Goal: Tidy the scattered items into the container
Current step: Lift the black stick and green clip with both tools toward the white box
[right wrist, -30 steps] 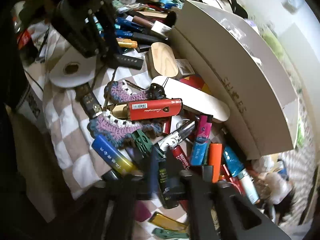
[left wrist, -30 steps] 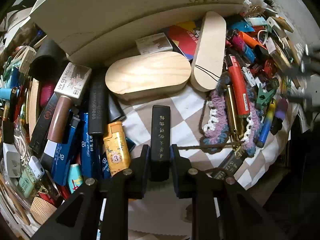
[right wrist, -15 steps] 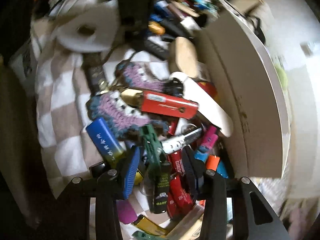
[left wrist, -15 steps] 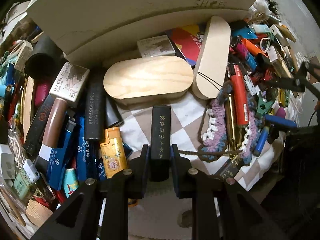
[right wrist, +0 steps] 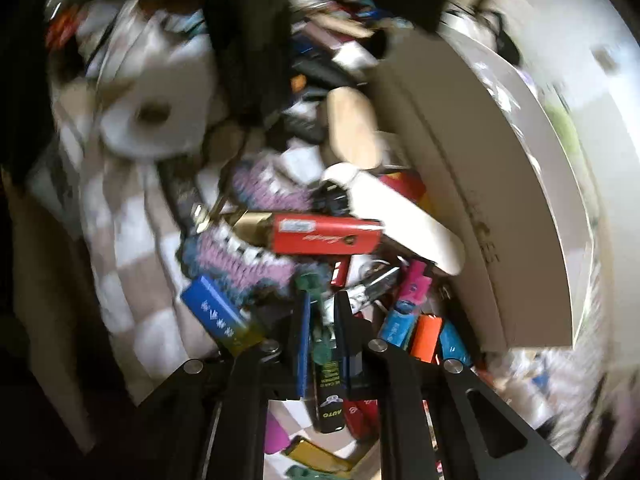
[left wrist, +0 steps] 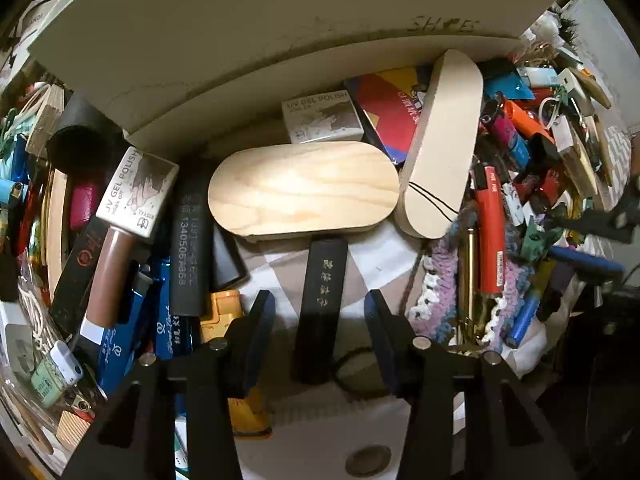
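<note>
The left gripper [left wrist: 320, 312] is standing wide open. A black stick [left wrist: 320, 300] with gold letters is lying on the checked cloth [left wrist: 376, 256] between its two blue pads [left wrist: 260, 328], and gaps are showing on both sides, so nothing is being held. To the left of the stick, blue lighters [left wrist: 160, 320], a yellow lighter [left wrist: 224, 312] and a brown polish bottle [left wrist: 116, 252] are lying in a pile. Just past the far end of the stick, a wooden oval box [left wrist: 304, 188] is resting flat. To its right, a pale oval lid [left wrist: 440, 144] is leaning on its edge. Behind them all, the big grey box [left wrist: 280, 24], the container, is sitting at the far side. Further right, a red lighter [left wrist: 490, 232] is lying on a pink knitted piece [left wrist: 440, 280].

The right gripper [right wrist: 322, 312] is nearly closed, with a green clip [right wrist: 320, 344] sitting in the thin gap. The picture is blurry, so I cannot tell if the pads are squeezing it. A black lighter [right wrist: 330, 400] is lying under the fingers. A blue lighter [right wrist: 220, 316] is lying to the left.
</note>
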